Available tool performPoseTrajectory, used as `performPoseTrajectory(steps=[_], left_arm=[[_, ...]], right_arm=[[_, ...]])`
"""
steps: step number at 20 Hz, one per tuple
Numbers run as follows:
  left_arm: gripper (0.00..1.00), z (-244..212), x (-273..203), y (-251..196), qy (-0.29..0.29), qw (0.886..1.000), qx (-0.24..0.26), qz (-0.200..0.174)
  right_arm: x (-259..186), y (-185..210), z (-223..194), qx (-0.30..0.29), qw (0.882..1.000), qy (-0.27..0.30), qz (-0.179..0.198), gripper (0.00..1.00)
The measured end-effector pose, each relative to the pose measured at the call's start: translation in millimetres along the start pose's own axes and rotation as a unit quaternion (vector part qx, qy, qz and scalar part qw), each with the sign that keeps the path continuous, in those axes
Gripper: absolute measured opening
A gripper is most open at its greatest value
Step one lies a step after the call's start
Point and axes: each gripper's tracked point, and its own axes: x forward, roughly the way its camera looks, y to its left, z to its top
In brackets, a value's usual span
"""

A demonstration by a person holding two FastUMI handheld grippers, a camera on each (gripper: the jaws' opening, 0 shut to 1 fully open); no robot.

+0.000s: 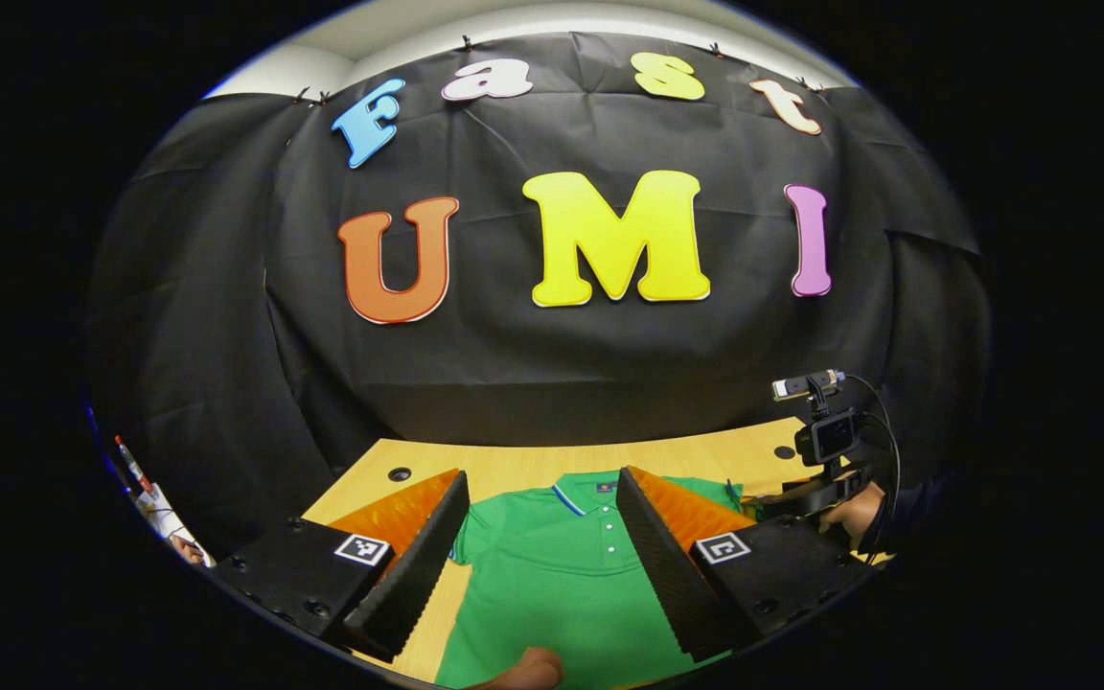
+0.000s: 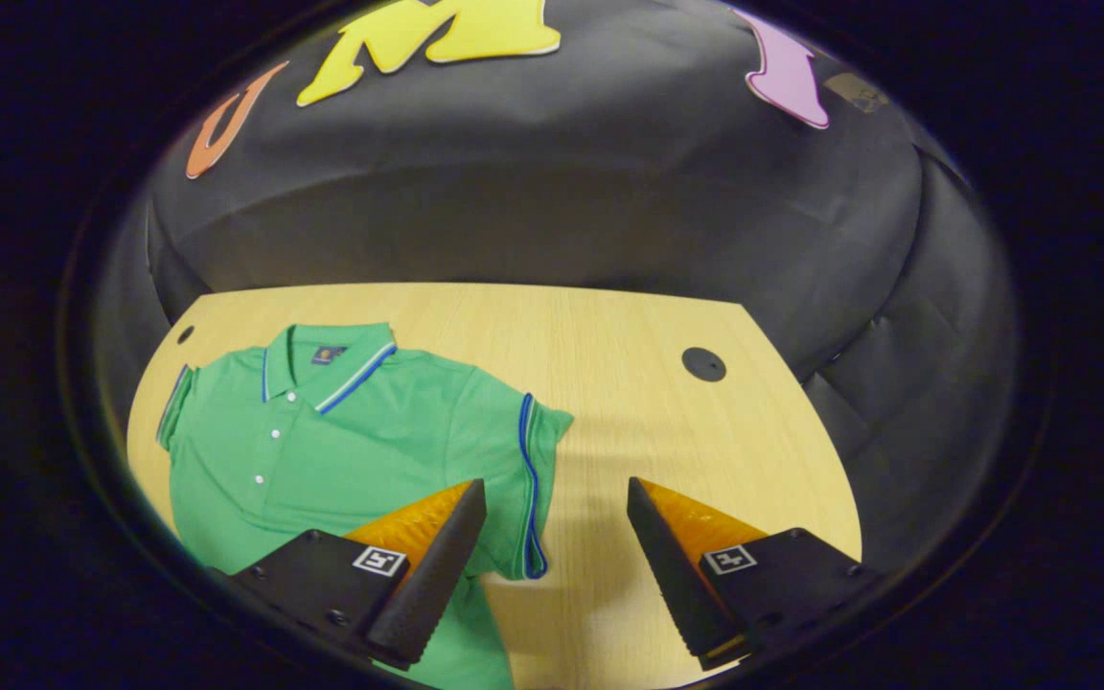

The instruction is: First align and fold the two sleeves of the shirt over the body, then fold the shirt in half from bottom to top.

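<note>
A green polo shirt (image 2: 341,441) with blue-and-white trim lies flat on the wooden table (image 2: 629,335), collar toward the wall, buttons up. One short sleeve (image 2: 538,460) spreads out to the side. My right gripper (image 2: 554,484) hovers open over that sleeve's blue-trimmed hem, holding nothing. The opposite sleeve (image 2: 173,393) lies at the far side. In the left gripper view the shirt (image 1: 552,575) lies below my open left gripper (image 1: 542,474), whose fingers frame the collar. The right gripper (image 1: 830,450) and the hand (image 1: 854,513) holding it show at the right.
The table has round cable holes (image 2: 703,364) (image 1: 400,473) near its back corners. Black cloth walls close in the back and sides. A fingertip (image 1: 523,666) shows at the bottom edge over the shirt. Bare wood lies beside the sleeve.
</note>
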Motion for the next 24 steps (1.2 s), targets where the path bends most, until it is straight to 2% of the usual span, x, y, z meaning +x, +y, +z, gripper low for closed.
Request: performPoseTrajectory(steps=[7, 9, 11, 13, 15, 16, 17, 18, 19, 22, 24], left_arm=[[1.00, -25.6, -2.9, 12.7, 0.032, 0.999, -0.006, 0.017], [1.00, -30.0, -5.3, 17.0, 0.038, 0.999, -0.007, 0.021], [1.00, -36.7, -7.4, 19.4, 0.045, 0.999, -0.009, 0.025], [1.00, -41.7, -9.6, 23.3, 0.051, 0.998, -0.010, 0.031], [1.00, -43.6, -13.9, 27.0, 0.055, 0.998, -0.012, 0.037], [1.00, -45.0, -15.6, 28.6, 0.056, 0.998, -0.012, 0.039], [1.00, -45.2, -17.6, 30.4, 0.056, 0.998, -0.013, 0.041], [1.00, -44.9, -18.9, 31.6, 0.055, 0.997, -0.012, 0.043], [1.00, -44.7, -20.8, 32.6, 0.055, 0.997, -0.012, 0.045], [1.00, -43.9, -28.0, 37.3, 0.053, 0.997, -0.010, 0.049], [1.00, -43.6, -33.1, 40.3, 0.049, 0.997, -0.009, 0.052]], right_arm=[[37.4, 4.0, -10.9, -0.005, 0.999, 0.038, -0.005, 0.94], [40.6, 8.3, -13.2, -0.006, 0.999, 0.045, 0.001, 0.79], [43.3, 14.1, -15.1, 0.001, 0.999, 0.048, 0.015, 0.76], [44.5, 21.3, -14.6, 0.009, 0.999, 0.049, 0.023, 0.37], [44.8, 22.3, -13.7, -0.008, 0.999, 0.044, 0.019, 0.30], [41.9, 25.1, -11.1, -0.011, 0.999, 0.047, 0.015, 0.30], [46.6, 25.5, -13.6, -0.014, 0.999, 0.046, 0.013, 0.08], [45.7, 26.2, -12.9, -0.019, 0.999, 0.047, 0.012, 0.05], [45.7, 26.1, -13.1, -0.022, 0.999, 0.047, 0.013, 0.08], [38.4, 25.2, -9.6, -0.009, 0.999, 0.051, 0.018, 0.00], [31.8, 26.9, 2.3, -0.022, 0.999, 0.031, 0.025, 0.06]])
